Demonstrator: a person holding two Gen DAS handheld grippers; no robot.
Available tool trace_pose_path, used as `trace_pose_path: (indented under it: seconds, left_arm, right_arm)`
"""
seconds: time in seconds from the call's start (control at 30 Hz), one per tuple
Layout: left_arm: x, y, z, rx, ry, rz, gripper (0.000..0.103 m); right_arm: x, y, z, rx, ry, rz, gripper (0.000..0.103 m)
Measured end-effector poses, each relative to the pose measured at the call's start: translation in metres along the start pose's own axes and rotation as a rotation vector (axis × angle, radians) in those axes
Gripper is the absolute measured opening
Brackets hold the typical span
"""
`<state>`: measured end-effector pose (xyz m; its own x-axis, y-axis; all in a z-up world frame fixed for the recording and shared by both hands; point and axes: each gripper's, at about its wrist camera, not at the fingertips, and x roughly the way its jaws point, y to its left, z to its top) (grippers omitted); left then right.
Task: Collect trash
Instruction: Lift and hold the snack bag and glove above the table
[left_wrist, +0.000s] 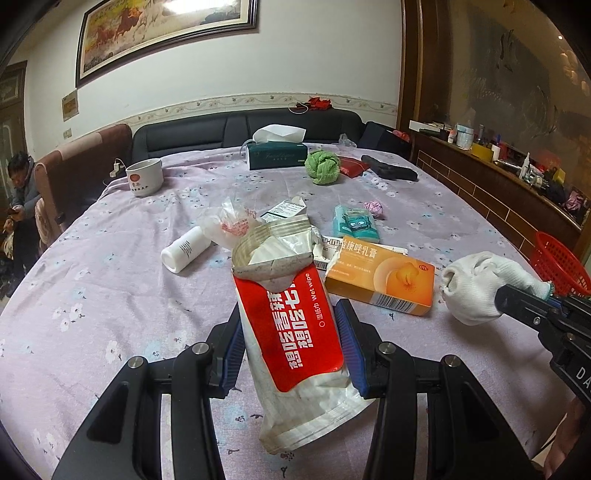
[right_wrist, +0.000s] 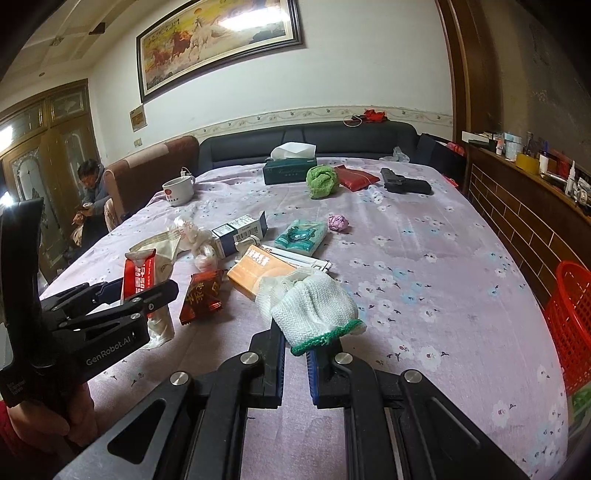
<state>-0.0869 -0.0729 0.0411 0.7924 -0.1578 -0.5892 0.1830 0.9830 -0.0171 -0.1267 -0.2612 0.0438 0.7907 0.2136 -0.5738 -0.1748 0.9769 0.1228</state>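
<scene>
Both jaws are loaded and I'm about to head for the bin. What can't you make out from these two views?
- Red mesh plastic basket: cut off by the right frame edge in both views; its inside is not visible.
- Torn red-and-white wet-wipe packet: in the left wrist view it hides the tablecloth behind it; contents unclear.
- White knitted cotton glove: in the right wrist view it covers part of the orange cardboard medicine box.

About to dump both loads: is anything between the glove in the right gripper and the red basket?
Nothing visible: from the white glove in the right gripper to the red basket, only bare tablecloth shows.
</scene>
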Motion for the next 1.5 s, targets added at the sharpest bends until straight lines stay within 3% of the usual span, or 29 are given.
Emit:
trace_pose_path:
  seconds: [0.67, 1.5]
  left_arm:
    - [-0.017, -0.007, 0.0, 0.026, -0.03, 0.036, 0.045]
    - [0.0, -0.013, -0.003, 0.044, 0.002, 0.045, 0.045]
  right_arm:
    - [-0.013, -0.003, -0.002, 0.02, -0.015, 0.009, 0.011]
    - [-0.005, -0.014, -0.004, 0.06, 0.012, 0.009, 0.011]
